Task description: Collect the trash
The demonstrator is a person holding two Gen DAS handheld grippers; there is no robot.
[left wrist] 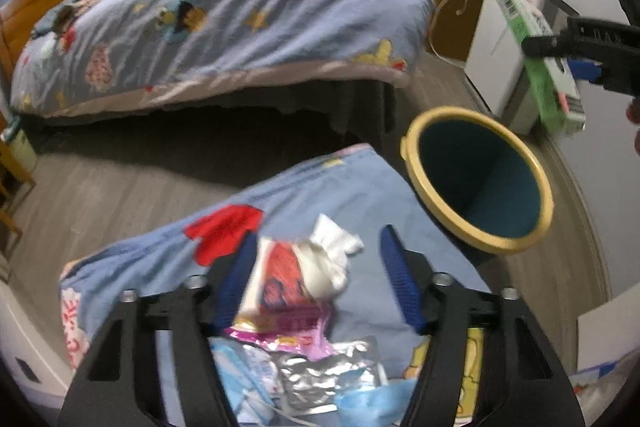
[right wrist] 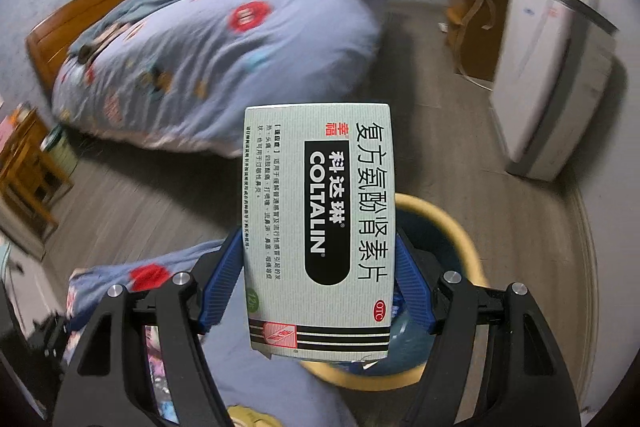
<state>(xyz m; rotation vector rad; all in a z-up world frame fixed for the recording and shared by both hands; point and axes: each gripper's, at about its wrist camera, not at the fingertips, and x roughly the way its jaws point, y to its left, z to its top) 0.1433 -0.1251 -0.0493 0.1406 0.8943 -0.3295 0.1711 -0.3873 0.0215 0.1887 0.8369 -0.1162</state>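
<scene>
My left gripper hovers over a pile of trash on a blue patterned quilt. A red-and-white packet and a crumpled white tissue lie between its blue pads; the packet meets the left pad, while the right pad stands clear, so it is open. A pink wrapper, silver foil and a blue mask lie closer in. My right gripper is shut on a pale green medicine box above the yellow-rimmed bin. That bin stands right of the quilt.
A second bed with the same blue cover fills the far side across the grey wood floor. A white cabinet stands behind the bin by the wall. Wooden furniture sits at the left edge.
</scene>
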